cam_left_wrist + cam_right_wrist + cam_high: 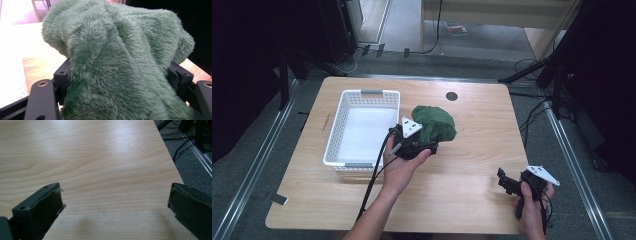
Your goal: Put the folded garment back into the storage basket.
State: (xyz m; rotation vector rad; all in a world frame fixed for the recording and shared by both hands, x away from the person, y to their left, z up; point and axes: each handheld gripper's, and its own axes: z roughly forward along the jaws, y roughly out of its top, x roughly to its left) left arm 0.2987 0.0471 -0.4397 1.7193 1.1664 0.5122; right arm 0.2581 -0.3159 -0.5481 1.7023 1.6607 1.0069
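1. The left hand (404,167) is reaching forward mid-table, its left gripper (424,145) pinching a bunched green fleece cloth (434,122) just beside the basket.
2. The right gripper (507,182) is resting near the table's (472,165) right front corner, jaws spread wide.
3. The white plastic basket (362,95) is sitting empty.

High cam looks down on the whole wooden table (472,150). Left gripper cam sits super close, prob facing the far edge; right cam skims the same tabletop.
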